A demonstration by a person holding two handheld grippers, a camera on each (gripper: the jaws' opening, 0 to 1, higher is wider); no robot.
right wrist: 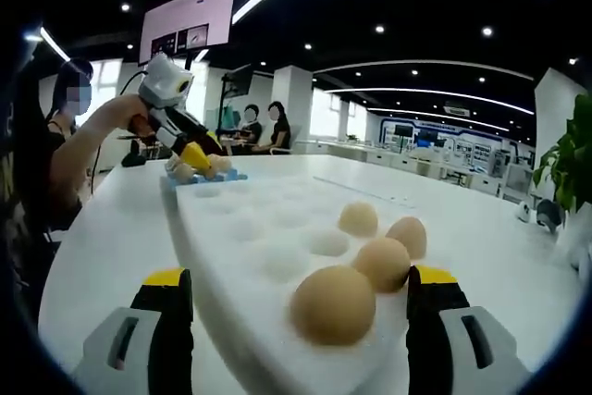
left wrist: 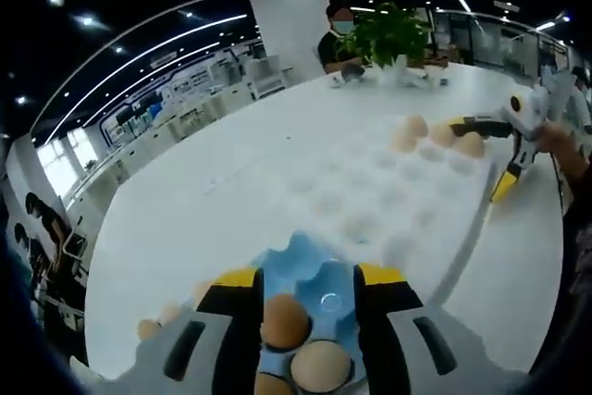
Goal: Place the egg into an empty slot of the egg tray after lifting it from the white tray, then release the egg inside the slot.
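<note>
My right hand-held gripper (right wrist: 294,321) spread wide, nearest egg (right wrist: 333,303) dead ahead on white tray (right wrist: 222,256) | left hand-held gripper (left wrist: 306,307) parted over blue egg tray (left wrist: 310,270)

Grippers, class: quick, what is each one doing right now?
Left gripper: jaws apart around the blue egg tray, gripping no egg.
Right gripper: open, jaws astride the white tray and nearest egg.

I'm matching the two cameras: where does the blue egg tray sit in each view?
Left gripper view: the blue egg tray is at bottom centre, close up.
Right gripper view: it is small, left of centre, beyond the far end of the white tray.
Shared landmark: the white tray, with its dimpled slots.
</note>
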